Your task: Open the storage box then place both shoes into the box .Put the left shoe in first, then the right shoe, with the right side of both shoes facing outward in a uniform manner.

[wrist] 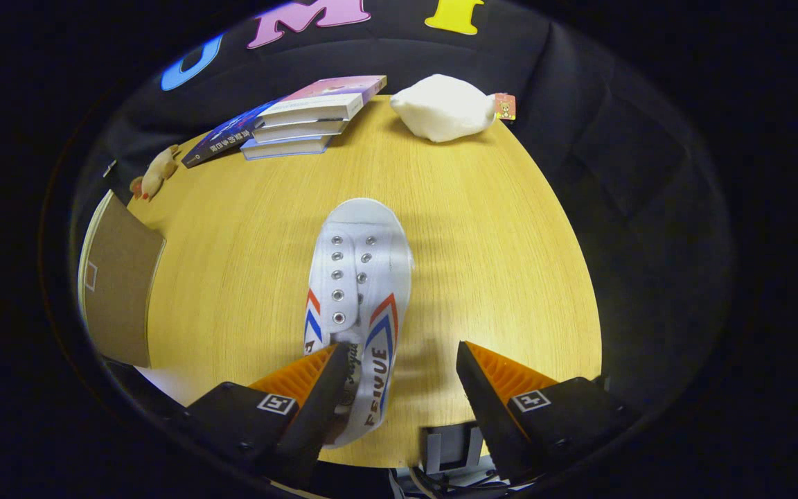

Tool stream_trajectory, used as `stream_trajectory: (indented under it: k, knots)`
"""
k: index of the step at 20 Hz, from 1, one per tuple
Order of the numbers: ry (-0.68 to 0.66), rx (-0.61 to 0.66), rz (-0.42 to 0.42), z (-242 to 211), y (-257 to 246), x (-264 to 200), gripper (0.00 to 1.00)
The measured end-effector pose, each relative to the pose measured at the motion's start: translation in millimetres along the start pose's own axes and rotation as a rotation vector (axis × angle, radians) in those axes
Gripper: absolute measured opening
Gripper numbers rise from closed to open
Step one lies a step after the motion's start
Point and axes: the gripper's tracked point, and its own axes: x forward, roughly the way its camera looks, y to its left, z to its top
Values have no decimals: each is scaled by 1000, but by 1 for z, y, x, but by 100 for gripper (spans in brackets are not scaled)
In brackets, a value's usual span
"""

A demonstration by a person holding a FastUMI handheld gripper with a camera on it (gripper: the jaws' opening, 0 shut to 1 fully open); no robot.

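A white canvas shoe (361, 291) with red and blue stripes and metal eyelets lies on the wooden table (496, 263), toe pointing away from me. Its heel end sits by my left finger (323, 395), which overlaps the shoe's opening. My gripper (399, 374) is open, with a wide gap between the fingers; the right finger (485, 395) stands apart from the shoe over bare wood. A brown cardboard box flap (118, 284) rises at the table's left side, beyond the left finger.
A stack of books (302, 118) lies at the far left of the table. A white plush toy (444, 107) with a tag rests at the far edge. A small tan toy (156, 173) sits near the box. The table's near edge runs just under the fingers.
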Motion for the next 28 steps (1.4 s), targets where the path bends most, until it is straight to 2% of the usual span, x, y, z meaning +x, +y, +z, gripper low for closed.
stream_trajectory:
  k: [3, 4, 5, 6, 7, 8, 9, 11, 13, 14, 16, 19, 21, 23, 28]
  knots:
    - [9, 33, 32, 6, 3, 10, 93]
    - [16, 32, 48, 4, 7, 19, 81]
    - [29, 33, 59, 2, 10, 21, 75]
    - [36, 38, 75, 2, 15, 23, 64]
    - [38, 43, 96, 2, 21, 23, 56]
    - [36, 41, 93, 5, 22, 19, 43]
    - [36, 35, 98, 5, 22, 19, 39]
    - [44, 57, 108, 0, 22, 20, 39]
    - [58, 90, 109, 5, 18, 22, 32]
    - [53, 104, 104, 6, 16, 19, 23]
    - [44, 109, 109, 7, 16, 20, 12]
    - [51, 150, 128, 7, 16, 20, 6]
    - [55, 216, 164, 8, 18, 12, 6]
    - [5, 278, 171, 20, 23, 1, 5]
    - [-33, 309, 222, 39, 59, -44, 5]
